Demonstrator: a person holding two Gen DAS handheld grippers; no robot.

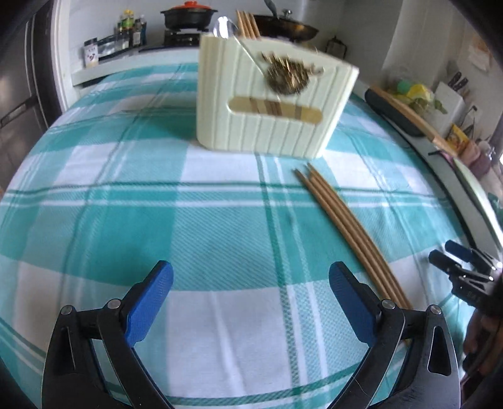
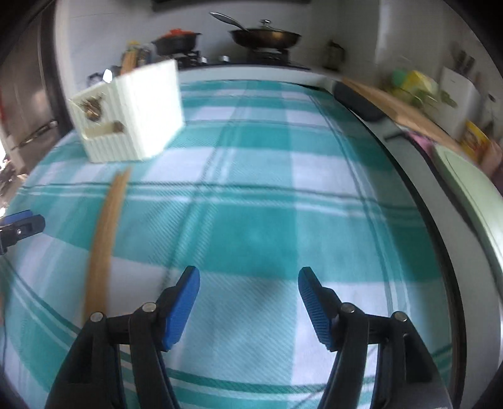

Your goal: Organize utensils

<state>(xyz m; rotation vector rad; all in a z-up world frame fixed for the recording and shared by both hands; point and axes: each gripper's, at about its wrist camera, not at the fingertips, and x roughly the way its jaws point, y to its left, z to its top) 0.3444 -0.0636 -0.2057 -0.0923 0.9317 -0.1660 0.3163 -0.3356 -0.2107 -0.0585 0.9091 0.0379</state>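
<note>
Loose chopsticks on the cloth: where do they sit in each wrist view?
Left wrist: chopsticks right of centre, running from below the holder toward the lower right.
Right wrist: chopsticks at left, blurred, below the holder.
Shared landmark: the cream holder.

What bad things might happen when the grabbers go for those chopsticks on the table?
1. The loose chopsticks lie bunched side by side on the checked cloth, so closing on them may grab only some or scatter the rest.
2. They sit flat on soft fabric; the fingers might pinch the cloth too.
3. The holder already has chopsticks and a spoon sticking up, so a clumsy drop-in may knock or tip it.
</note>
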